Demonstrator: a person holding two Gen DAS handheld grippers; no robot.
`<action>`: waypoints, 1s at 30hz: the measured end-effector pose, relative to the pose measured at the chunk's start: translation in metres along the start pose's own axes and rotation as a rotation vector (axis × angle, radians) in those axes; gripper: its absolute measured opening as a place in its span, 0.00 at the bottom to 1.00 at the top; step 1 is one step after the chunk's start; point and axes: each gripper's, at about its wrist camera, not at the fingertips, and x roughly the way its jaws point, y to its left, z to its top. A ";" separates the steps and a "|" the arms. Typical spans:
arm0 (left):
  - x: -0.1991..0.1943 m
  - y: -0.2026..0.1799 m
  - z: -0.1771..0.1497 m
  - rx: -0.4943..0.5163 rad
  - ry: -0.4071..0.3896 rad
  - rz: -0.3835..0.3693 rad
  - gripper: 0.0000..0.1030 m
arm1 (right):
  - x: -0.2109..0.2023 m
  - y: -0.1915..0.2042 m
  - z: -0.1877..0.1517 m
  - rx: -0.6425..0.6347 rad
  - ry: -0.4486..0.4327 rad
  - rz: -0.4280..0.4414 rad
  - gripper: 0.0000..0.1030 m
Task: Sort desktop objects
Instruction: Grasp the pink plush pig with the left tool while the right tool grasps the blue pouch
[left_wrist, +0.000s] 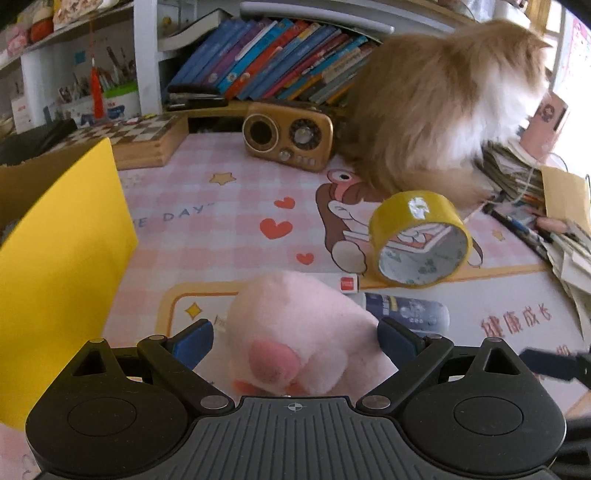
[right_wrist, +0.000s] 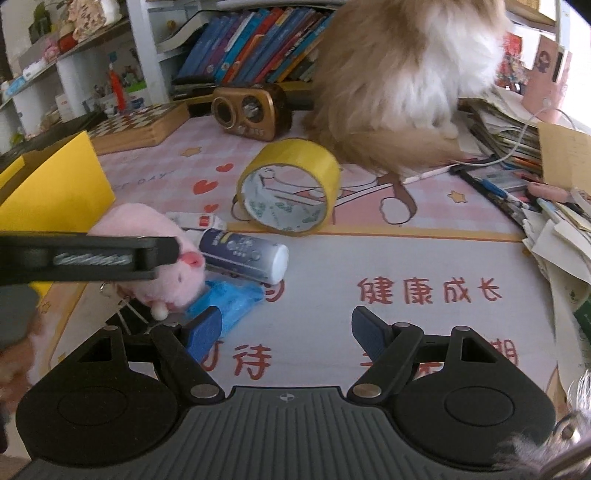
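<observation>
Pink-checked and printed with hearts, stars and a cartoon animal, the desk mat (left_wrist: 221, 206) fills the left wrist view, with a shelf of leaning books (left_wrist: 273, 59) behind it. The left gripper (left_wrist: 295, 332) has its blue pads against the two sides of a pink plush toy (left_wrist: 295, 332), pinching it. A yellow box (left_wrist: 62, 266) stands at the left edge, close beside the gripper. Beyond the toy lie a small white tube (left_wrist: 343, 284) and a blue-and-white bottle (left_wrist: 406, 310), then a roll of yellow tape (left_wrist: 417, 236) on its side. A fluffy tan-and-white cat (left_wrist: 443, 110) sits at the back right, next to a brown retro radio (left_wrist: 288, 136) and a chessboard (left_wrist: 140, 136).

From the right wrist view, the right gripper (right_wrist: 288, 328) hangs over red characters on the mat, jaws spread with nothing between them. The left gripper crosses in from the left edge, its black arm partly covering the plush toy. Only here does a blue packet (right_wrist: 232, 302) show, lying under the toy's snout and touching the bottle. A heap of papers and pens (right_wrist: 535, 206) crowds the right side.
</observation>
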 end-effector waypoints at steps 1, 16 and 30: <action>0.002 0.001 0.001 -0.008 0.002 -0.009 0.94 | 0.001 0.001 0.000 -0.005 0.004 0.007 0.74; -0.015 0.035 0.010 -0.205 -0.060 -0.064 0.68 | 0.026 0.022 0.006 -0.067 0.031 0.095 0.73; -0.082 0.062 -0.014 -0.300 -0.112 -0.043 0.69 | 0.047 0.037 0.007 -0.147 0.024 0.093 0.45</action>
